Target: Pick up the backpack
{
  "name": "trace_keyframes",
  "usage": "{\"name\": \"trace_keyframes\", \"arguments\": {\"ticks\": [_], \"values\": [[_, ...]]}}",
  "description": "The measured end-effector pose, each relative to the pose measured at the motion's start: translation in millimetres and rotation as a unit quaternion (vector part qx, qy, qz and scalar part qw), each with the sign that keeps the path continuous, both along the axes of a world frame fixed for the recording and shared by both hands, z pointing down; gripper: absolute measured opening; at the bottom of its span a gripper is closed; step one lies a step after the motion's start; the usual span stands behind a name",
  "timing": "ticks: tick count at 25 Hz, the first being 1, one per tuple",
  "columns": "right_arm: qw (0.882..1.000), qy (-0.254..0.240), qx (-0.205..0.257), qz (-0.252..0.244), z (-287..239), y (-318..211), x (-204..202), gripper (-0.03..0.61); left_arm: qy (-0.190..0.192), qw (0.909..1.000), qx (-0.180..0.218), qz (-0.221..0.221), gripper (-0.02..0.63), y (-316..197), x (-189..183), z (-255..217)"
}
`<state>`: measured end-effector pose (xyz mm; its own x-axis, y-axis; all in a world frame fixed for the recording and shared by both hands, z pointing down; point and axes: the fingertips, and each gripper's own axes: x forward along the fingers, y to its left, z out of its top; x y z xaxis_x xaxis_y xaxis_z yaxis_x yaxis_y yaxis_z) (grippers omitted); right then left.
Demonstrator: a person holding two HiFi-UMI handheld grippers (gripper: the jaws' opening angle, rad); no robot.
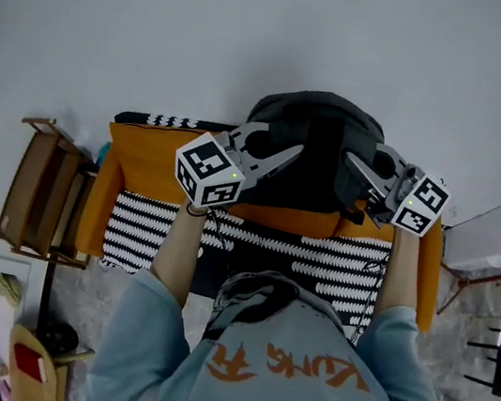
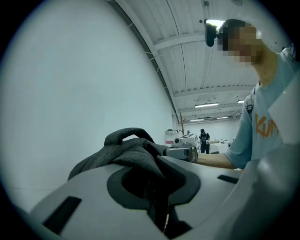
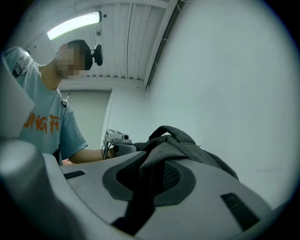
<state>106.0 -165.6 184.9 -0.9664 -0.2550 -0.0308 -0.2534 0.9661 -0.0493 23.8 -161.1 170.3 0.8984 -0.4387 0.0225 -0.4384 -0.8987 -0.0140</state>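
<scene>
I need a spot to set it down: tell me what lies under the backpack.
Below the backpack show an orange cushion and a black-and-white striped cloth. Whatever lies straight beneath is covered by the backpack itself.

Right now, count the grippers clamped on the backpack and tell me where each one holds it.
2. In the head view, the left gripper pinches the backpack on its left side, and the right gripper pinches it on its right side. None is hidden.
</scene>
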Motion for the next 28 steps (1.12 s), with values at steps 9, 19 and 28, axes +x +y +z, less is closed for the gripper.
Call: {"name": "trace_keyframes", "arguments": {"ticks": [9, 19, 28], "values": [[1.0, 0.013, -0.003, -0.004, 5.8, -7.1, -4.2, 0.049, 0.002, 1.0, -0.009, -0.003, 0.064, -4.9, -4.8, 6.5], [1.0, 0.01, -0.004, -0.01, 5.7, -7.5, -4.9, 0.048, -0.004, 1.0, -0.003, -0.003, 0.064, -4.9, -5.5, 4.8], [1.0, 0.015, -0.001, -0.006, 6.7, -7.6, -5.3, 0.048, 0.0, 1.0, -0.007, -0.003, 0.064, -5.5, -5.7, 6.2]]}}
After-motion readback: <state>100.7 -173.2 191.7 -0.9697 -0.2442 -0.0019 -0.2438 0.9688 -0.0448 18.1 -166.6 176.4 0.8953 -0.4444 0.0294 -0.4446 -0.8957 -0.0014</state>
